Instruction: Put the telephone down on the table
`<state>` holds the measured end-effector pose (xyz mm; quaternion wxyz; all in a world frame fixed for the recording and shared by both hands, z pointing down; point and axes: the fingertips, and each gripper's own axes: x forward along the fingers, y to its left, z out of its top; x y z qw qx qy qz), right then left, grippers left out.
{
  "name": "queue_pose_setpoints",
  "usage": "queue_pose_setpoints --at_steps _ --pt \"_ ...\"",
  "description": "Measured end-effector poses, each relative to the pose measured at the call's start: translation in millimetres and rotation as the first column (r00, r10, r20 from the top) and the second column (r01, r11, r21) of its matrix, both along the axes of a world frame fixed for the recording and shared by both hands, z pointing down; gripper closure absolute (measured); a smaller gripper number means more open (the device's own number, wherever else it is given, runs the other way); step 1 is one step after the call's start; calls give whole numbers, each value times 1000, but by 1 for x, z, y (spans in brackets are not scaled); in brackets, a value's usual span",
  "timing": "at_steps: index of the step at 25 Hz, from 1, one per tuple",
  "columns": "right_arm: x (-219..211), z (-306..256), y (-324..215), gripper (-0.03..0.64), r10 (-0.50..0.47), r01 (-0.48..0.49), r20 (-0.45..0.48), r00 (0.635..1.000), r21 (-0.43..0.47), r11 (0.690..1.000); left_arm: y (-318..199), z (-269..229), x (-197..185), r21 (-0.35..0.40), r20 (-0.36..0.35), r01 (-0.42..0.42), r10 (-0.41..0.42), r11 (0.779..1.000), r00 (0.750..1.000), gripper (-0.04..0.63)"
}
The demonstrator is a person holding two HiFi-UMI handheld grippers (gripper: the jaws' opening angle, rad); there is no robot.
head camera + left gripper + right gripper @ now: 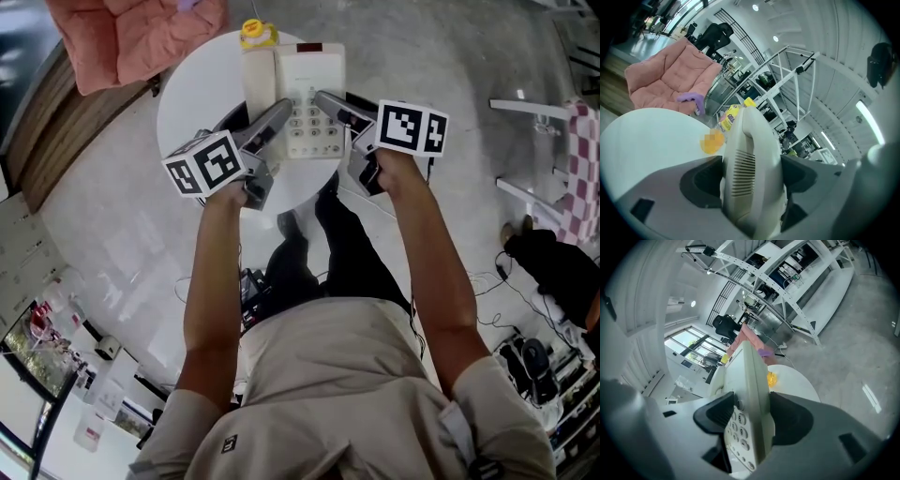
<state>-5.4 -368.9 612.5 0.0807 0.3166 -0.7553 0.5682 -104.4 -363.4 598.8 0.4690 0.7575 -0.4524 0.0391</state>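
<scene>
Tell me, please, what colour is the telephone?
The telephone is cream-white; the head view shows it best.

bright, even overhead lighting — strong fisheye warp, dark corners in gripper views — near jaws blurred

Cream telephone (309, 80), keypad (312, 127) facing up, handset (258, 84) seated along its left side; over far part of round white table (192, 108).

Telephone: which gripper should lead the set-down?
Probably right: the right gripper clamps the telephone at its keypad, the left gripper only the handset, which might lift off.
</scene>
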Motion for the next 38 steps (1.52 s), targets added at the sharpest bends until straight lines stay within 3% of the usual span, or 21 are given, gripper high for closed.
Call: queue_pose_setpoints --at_steps 5,38 --pt "1 22 0 390 -1 1 -5 1000 -31 1000 6 25 12 -55 -82 -18 14 998 997 234" --pt "-5 128 10 377 -15 -5 -101 995 -192 981 14 131 6 -249 -85 -9 -13 968 996 235"
